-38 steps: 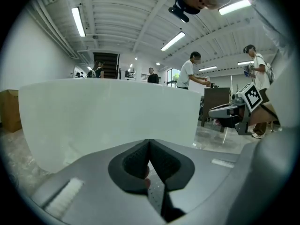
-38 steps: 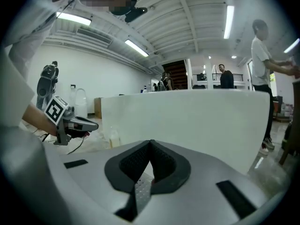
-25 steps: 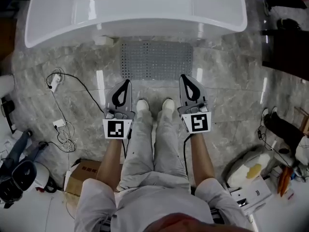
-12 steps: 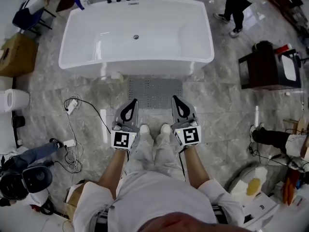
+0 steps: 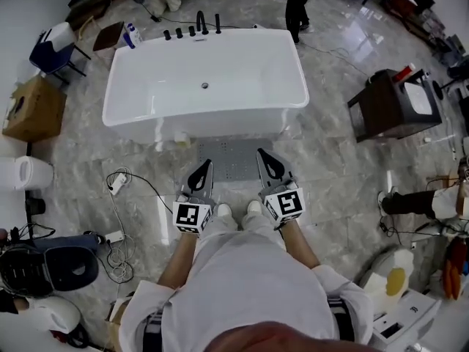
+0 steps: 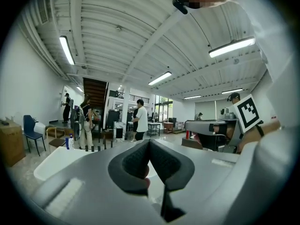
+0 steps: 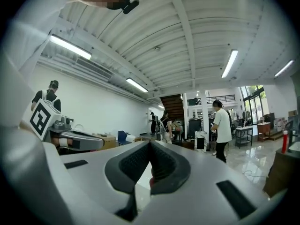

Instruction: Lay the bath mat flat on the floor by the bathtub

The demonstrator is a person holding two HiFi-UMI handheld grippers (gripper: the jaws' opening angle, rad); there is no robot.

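I look down on grey marble floor (image 5: 333, 174) around the white bathtub (image 5: 205, 86). Right of the bathtub stands a dark cabinet (image 5: 392, 108); left of it, a cardboard box (image 5: 29, 108) and a blue chair (image 5: 45, 54). Beyond it rises a dark staircase (image 6: 96, 89), under a white ribbed ceiling (image 6: 117, 32) with tube lights (image 6: 232, 46).

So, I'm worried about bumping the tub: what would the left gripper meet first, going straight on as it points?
Probably nothing close. The left gripper points roughly level and passes above the bathtub, toward a standing person far beyond it. Depth is unclear.
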